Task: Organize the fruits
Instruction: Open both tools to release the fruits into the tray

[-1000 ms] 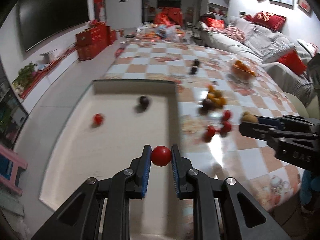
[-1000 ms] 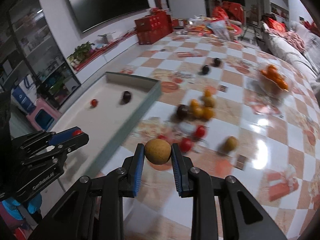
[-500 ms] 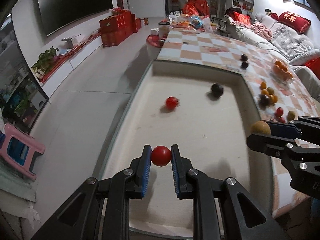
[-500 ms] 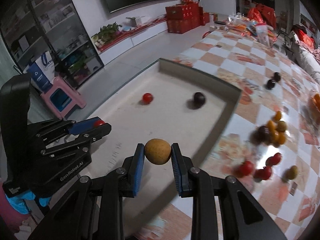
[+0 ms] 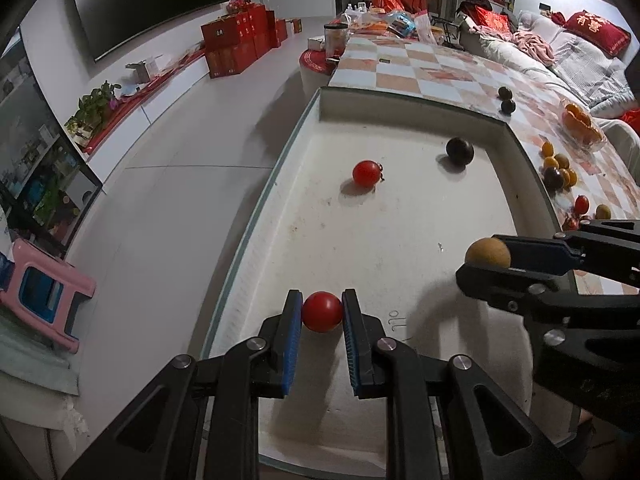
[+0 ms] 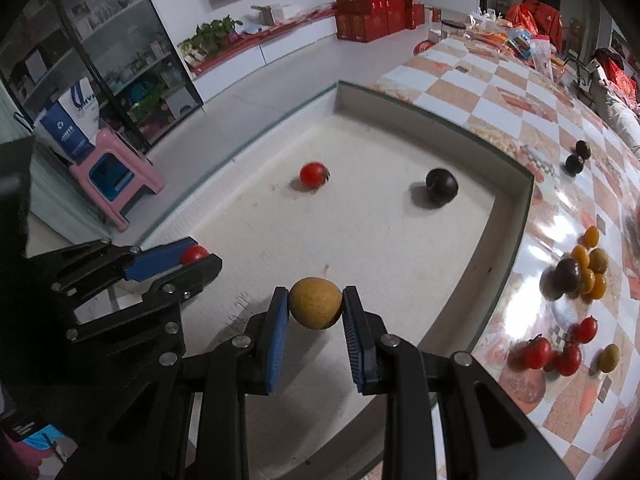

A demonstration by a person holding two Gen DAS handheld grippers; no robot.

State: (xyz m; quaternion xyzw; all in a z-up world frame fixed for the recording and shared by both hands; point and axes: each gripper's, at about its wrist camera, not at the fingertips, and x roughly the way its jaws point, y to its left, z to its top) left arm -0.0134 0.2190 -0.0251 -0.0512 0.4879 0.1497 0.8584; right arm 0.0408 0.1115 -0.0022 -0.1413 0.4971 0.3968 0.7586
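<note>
My left gripper is shut on a small red tomato above the near end of the shallow white tray. To its right, my right gripper is shut on a tan round fruit, also over the tray; that fruit shows in the left wrist view too. On the tray floor lie a red tomato and a dark round fruit. More fruit sits on the checkered table: a cluster of orange and dark fruits and several red tomatoes.
Two dark fruits lie farther back on the table, and a bowl of oranges stands near the sofa side. A pink stool is on the floor left of the tray. Clutter crowds the table's far end.
Both grippers have carried their fruits leftward from the table's fruit pile to over the white tray and sunk a little. Their grips have stayed the same.
</note>
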